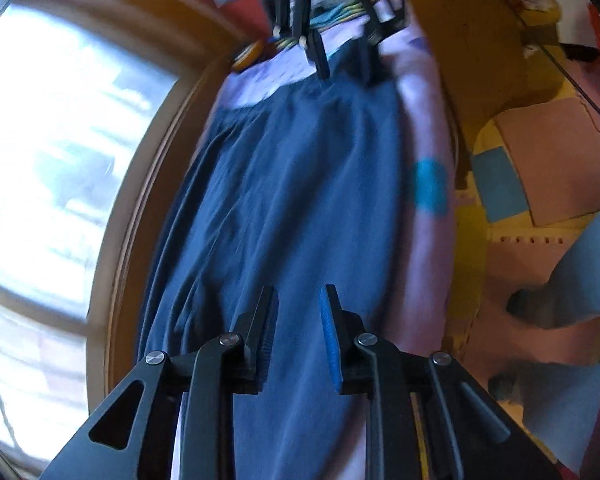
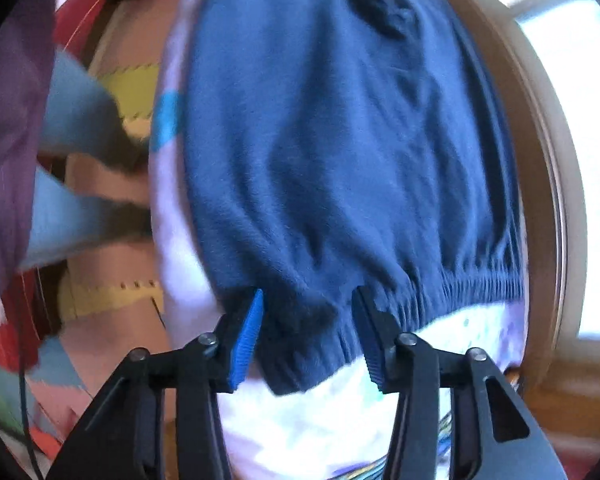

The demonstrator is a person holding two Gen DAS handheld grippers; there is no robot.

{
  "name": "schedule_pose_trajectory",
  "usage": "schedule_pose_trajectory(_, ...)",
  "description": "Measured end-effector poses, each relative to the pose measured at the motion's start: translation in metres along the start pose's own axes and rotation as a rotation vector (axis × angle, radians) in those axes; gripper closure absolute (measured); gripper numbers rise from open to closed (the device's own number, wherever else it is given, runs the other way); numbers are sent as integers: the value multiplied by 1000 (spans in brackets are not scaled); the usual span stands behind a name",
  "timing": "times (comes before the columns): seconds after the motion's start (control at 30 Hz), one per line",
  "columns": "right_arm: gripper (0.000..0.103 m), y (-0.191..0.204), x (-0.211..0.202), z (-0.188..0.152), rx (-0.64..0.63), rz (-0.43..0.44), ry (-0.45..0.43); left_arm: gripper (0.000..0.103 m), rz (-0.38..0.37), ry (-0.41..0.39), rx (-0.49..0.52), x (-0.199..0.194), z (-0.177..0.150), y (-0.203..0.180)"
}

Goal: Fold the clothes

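You have the blue garment point(image 1: 300, 184) laid out lengthwise on the pale lilac sheet point(image 1: 424, 128) that covers the bed or bench under the window point(image 1: 52, 152). It runs along the window-side edge of that surface, with a strip of bare sheet showing on the room-side edge. It reads as already doubled along its length into one long panel, though blur keeps me from confirming how many layers lie there. I judge the task to be part done: the lengthwise fold looks made, and the crosswise folds that bring the ends together appear not yet made.

Your left gripper point(image 1: 298, 304) sits over one end of the garment. Its fingers stand slightly apart, with cloth visible in the gap below them but nothing pinched; I see no pad pressing on fabric.

Your right gripper point(image 2: 308, 312) is at the opposite end, at the elasticated waistband point(image 2: 420, 284). Its fingers are also parted a little, straddling the gathered hem without clamping it. In the left wrist view this gripper shows at the far end of the garment.

Condition of the garment: soft knit, dark blue, with shallow lengthwise creases. The waistband is puckered, and one corner of it hangs lower than the rest. The window-side edge is slightly rumpled.
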State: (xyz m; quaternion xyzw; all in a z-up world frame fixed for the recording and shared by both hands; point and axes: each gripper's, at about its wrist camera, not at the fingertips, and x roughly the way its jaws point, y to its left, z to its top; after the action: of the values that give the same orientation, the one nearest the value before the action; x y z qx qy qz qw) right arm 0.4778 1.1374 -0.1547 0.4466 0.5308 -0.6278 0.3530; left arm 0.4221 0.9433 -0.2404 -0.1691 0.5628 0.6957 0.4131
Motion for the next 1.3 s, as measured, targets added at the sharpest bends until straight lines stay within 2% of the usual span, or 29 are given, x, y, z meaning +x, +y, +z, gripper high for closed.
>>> schedule_pose_trajectory(0.03, 102, 2, 3, 1, -27, 17, 6, 81, -10, -8, 14, 6, 8, -4)
schedule_pose_trajectory(0.13, 102, 6, 0, -4, -41, 28, 28, 81, -36, 8, 34, 16, 17, -12)
schedule_pose_trajectory(0.2, 102, 7, -8, -10, -20, 50, 29, 81, -62, 19, -12, 19, 14, -10)
schedule_pose_trajectory(0.33, 101, 17, -4, -17, -41, 31, 30, 81, -132, 54, -194, 28, 4, 3)
schedule_pose_trajectory(0.4, 98, 26, 0, -15, -82, -21, 11, 81, -156, 72, -250, 28, 2, 9)
schedule_pose_trajectory(0.47, 88, 27, -4, -11, -100, -69, 28, 81, -159, 104, -266, 22, -2, 14)
schedule_pose_trajectory(0.53, 60, 22, -14, -13, -45, -65, 43, 80, -130, 107, -259, 6, -16, 19)
schedule_pose_trajectory(0.63, 42, 8, -39, -14, 86, -73, 23, 69, -71, 169, -232, -11, -54, 21)
schedule_pose_trajectory(0.73, 40, -4, -47, 3, 186, -66, -41, 68, -55, 240, -255, -11, -99, 32)
schedule_pose_trajectory(0.83, 40, -24, -52, 41, 351, -3, -174, 68, 11, 255, -357, 0, -132, 55)
schedule_pose_trajectory(0.9, 40, -42, -49, 74, 480, 75, -257, 67, -55, 328, -467, 22, -151, 67)
schedule_pose_trajectory(0.93, 40, -47, -44, 88, 526, 107, -283, 68, -96, 302, -492, 19, -155, 72)
schedule_pose_trajectory(0.97, 40, -50, -38, 102, 559, 130, -295, 68, -137, 276, -517, 16, -159, 76)
schedule_pose_trajectory(1.03, 40, -52, -22, 128, 587, 136, -271, 68, -167, 272, -470, 8, -165, 74)
schedule_pose_trajectory(1.13, 40, -59, -13, 161, 633, 84, -244, 68, -196, 244, -436, -7, -177, 76)
schedule_pose_trajectory(1.23, 40, -71, -8, 185, 711, 56, -229, 66, -172, 203, -463, -20, -205, 101)
schedule_pose_trajectory(1.3, 40, -75, -7, 200, 767, 34, -224, 66, -149, 220, -488, -21, -225, 119)
